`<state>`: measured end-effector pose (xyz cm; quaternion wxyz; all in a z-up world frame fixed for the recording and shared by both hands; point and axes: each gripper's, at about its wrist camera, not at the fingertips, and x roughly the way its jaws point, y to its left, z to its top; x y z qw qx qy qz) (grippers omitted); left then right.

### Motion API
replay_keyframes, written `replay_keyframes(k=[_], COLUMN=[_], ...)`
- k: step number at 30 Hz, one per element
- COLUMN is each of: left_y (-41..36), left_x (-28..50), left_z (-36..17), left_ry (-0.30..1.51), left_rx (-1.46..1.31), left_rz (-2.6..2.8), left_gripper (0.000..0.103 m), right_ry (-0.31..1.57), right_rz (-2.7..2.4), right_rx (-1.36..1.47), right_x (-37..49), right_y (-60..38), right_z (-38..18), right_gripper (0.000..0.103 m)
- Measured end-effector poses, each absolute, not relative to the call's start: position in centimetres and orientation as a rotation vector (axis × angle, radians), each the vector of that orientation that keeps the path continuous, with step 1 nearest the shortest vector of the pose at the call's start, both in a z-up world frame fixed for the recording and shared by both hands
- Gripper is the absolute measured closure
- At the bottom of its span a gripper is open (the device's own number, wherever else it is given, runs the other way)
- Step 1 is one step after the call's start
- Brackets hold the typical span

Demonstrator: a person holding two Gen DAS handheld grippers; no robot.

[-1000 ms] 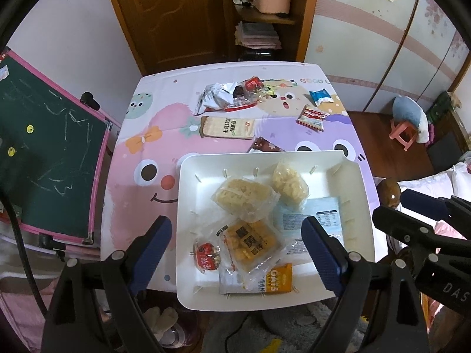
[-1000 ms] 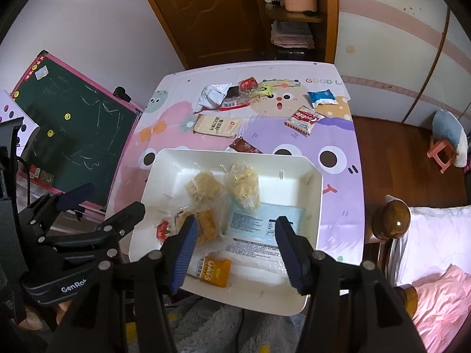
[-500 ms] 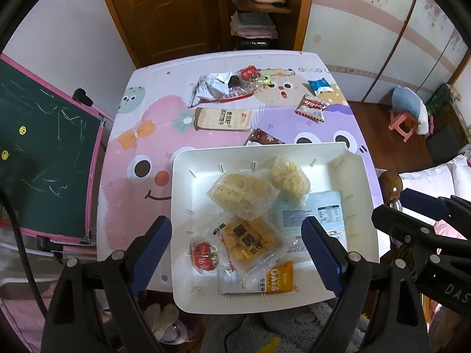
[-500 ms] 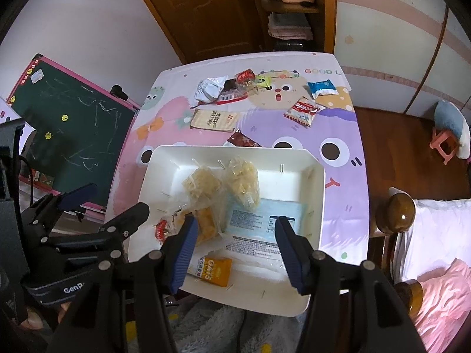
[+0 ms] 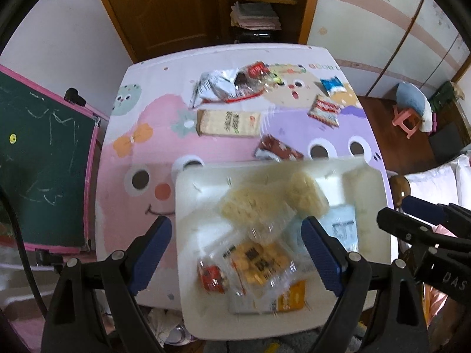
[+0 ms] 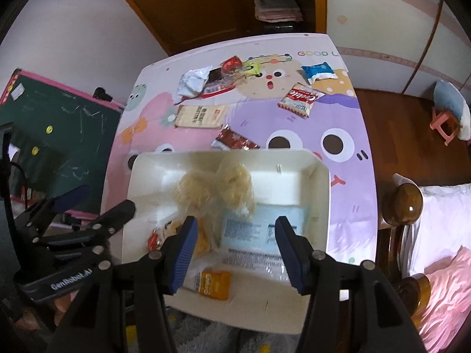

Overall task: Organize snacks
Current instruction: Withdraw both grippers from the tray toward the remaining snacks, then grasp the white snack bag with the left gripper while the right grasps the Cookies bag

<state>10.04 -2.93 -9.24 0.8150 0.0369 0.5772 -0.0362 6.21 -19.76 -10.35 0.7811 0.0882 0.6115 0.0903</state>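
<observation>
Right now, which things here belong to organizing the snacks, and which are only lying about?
Belong to the job:
white tray with packets inside
beige packet
red-and-white packet
blue packet
brown packet
silver wrapper pile

Just lying about:
chalkboard
pink stool
bed pillow
</observation>
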Motion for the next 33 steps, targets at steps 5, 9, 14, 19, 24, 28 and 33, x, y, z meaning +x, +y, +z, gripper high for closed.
replay_keyframes(k=[5, 9, 14, 19, 24, 28, 33], left_y=[-1.8, -0.8, -0.4, -0.5, -0.4, -0.7, -1.2], left_x=[14.9, 20.3, 27.6, 33.6, 37.5, 39.5, 40.8], left_z=[-7.6, -6.1, -6.8, -10.4, -15.9, -19.8, -23.2], left_ry=[1.170, 1.099, 1.088, 1.155, 1.282, 1.356, 1.411], left_rx=[0.120, 0.142, 0.149, 0.130, 0.080, 0.066, 0.084], left_rz=[-0.085, -0.074, -0.078, -0.121, -0.151, -0.167, -0.154], left_gripper=[0.014, 0.014, 0.014, 0.014, 0.014, 0.014, 0.014], right_ry=[1.299, 1.249, 1.247, 1.298, 1.352, 1.412, 1.473], right_rz=[0.139, 0.076, -0.009, -0.083, -0.145, -0.165, -0.178], right_rx=[0.200, 0.178, 0.162, 0.157, 0.208, 0.240, 0.260], right_x=[10.0, 14.2, 19.9, 24.7, 27.9, 29.4, 30.2], right_y=[-20.9, -22.2, -23.7, -24.8, -26.1, -26.5, -26.3], right_z=[-10.0, -9.5, -10.9, -14.5, -19.0, -22.2, -25.3], right_gripper=[0.048, 0.048, 0.048, 0.048, 0.046, 0.037, 0.036])
